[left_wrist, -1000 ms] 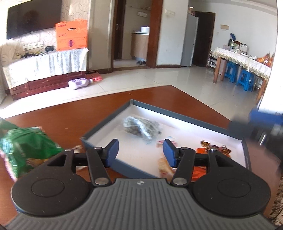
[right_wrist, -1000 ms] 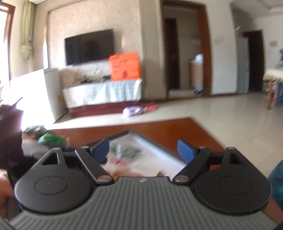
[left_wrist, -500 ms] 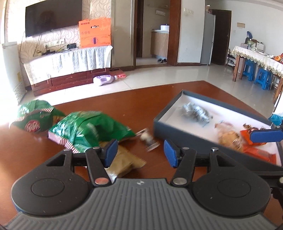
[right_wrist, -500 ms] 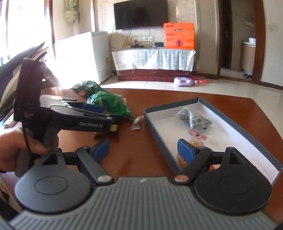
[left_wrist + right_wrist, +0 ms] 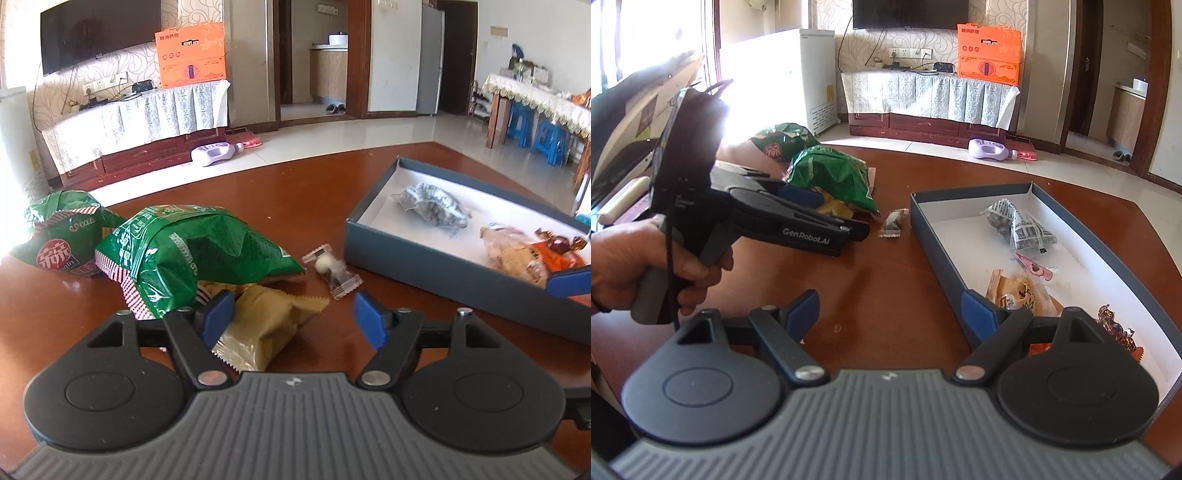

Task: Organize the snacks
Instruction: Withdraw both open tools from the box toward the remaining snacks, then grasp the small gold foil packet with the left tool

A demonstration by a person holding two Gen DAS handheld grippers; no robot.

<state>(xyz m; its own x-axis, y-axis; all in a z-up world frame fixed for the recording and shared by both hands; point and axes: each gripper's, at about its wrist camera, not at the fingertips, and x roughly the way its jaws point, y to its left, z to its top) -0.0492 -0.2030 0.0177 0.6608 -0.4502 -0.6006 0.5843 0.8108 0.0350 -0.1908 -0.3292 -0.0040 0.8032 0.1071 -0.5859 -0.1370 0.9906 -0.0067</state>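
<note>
A dark blue box (image 5: 436, 271) with a white inside sits on the brown table and holds several wrapped snacks; it also shows in the right wrist view (image 5: 938, 240). My left gripper (image 5: 295, 317) is open and empty, low over a tan snack packet (image 5: 266, 325) that lies partly between its fingers. Two green bags (image 5: 192, 251) (image 5: 59, 232) lie to the left. A small wrapped candy (image 5: 332, 269) lies between the bags and the box. My right gripper (image 5: 890, 314) is open and empty, over the table at the box's near left edge.
The left gripper's body and the hand holding it (image 5: 701, 221) fill the left of the right wrist view. The table's far edge curves behind the box. A white roll (image 5: 620, 203) lies at the far left.
My left gripper has swung left from over the box to the loose snacks and come down close to the tan packet. My right gripper has swung left and tilted down over the table.
</note>
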